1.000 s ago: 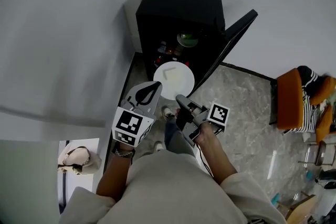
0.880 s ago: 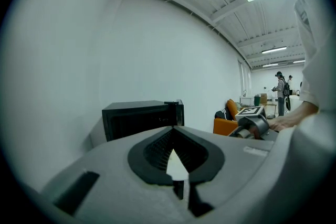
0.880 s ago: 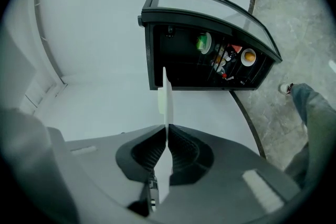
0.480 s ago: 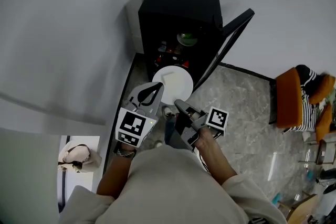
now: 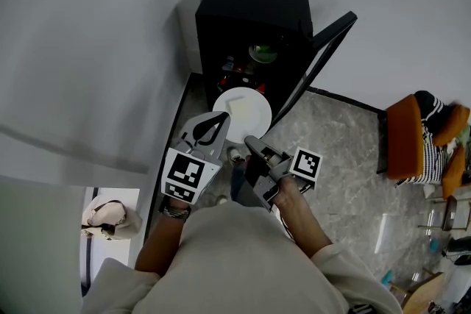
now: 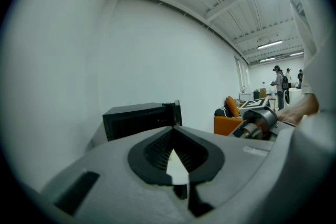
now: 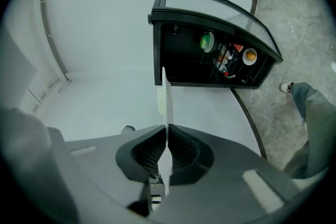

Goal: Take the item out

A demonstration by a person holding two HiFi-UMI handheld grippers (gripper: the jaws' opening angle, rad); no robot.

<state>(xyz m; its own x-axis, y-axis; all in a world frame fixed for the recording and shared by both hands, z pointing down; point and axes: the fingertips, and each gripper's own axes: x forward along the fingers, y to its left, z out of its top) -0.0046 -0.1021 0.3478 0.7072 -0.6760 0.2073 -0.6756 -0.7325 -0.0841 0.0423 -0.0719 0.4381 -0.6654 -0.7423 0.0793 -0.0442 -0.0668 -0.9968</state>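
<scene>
Plate (image 5: 249,118) in front of you: plain white, w/ a pale cream square piece (image 5: 237,105) on it. Cabinet (image 5: 254,4) is matte black outside & in; a green item (image 5: 263,54) shows inside. Yr left gripper (image 5: 220,120) & right gripper (image 5: 249,139) are grey w/ black pads, each w/ a b/w square-marker cube. Floor (image 5: 346,158) is grey marbled stone, wall (image 5: 96,48) flat pale grey. Chair (image 5: 405,140) is orange, w/ b/w striped fabric (image 5: 430,158) on it. Yr top (image 5: 235,261) is beige.

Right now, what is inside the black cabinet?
The black cabinet holds a green round dish and several small items, some red. The white plate in front covers the lower interior; what lies there cannot be seen.
</scene>
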